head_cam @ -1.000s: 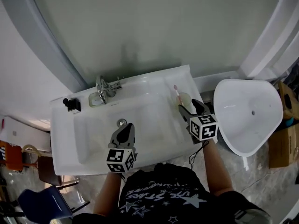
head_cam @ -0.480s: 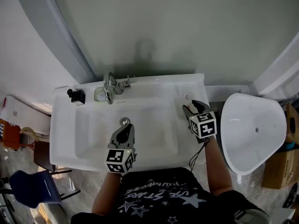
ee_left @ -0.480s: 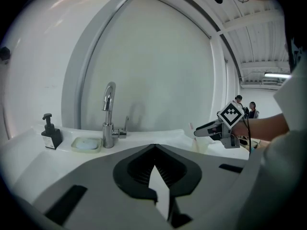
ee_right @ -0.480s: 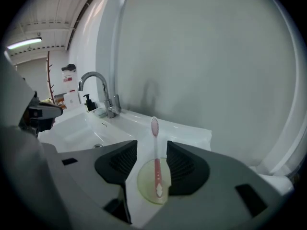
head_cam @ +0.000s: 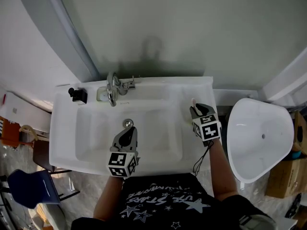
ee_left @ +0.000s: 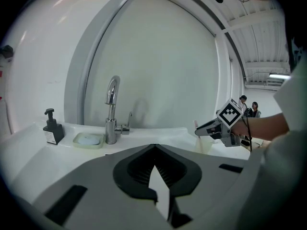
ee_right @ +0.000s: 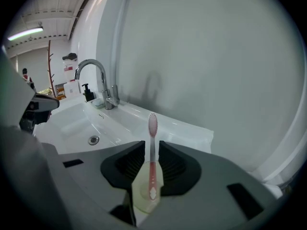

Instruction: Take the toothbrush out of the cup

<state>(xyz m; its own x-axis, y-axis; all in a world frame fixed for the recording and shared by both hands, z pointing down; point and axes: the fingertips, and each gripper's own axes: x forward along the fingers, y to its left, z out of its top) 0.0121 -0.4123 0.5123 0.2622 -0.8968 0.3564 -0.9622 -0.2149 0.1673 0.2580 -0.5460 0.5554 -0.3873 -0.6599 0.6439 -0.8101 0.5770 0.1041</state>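
A pink toothbrush [ee_right: 152,123] stands upright in a pale translucent cup [ee_right: 142,191] on the right ledge of the white sink [head_cam: 158,131]. My right gripper [ee_right: 152,148] has come over the cup, and its jaws have just been closing with the brush handle between them. A thin gap still shows on each side of the handle. In the head view the right gripper [head_cam: 195,110] covers the cup, and only the brush head [head_cam: 193,101] sticks out. My left gripper [head_cam: 126,134] hangs over the basin near the drain, shut and holding nothing.
A chrome faucet [head_cam: 112,87], a soap dish [head_cam: 101,94] and a black soap dispenser [head_cam: 76,95] line the sink's back ledge. The drain [head_cam: 127,123] lies mid-basin. A white basin-shaped fixture [head_cam: 261,138] stands just right of the sink. The wall rises close behind.
My right gripper moved forward and down over the cup, and its jaws narrowed around the toothbrush. The left gripper shifted slightly over the basin.
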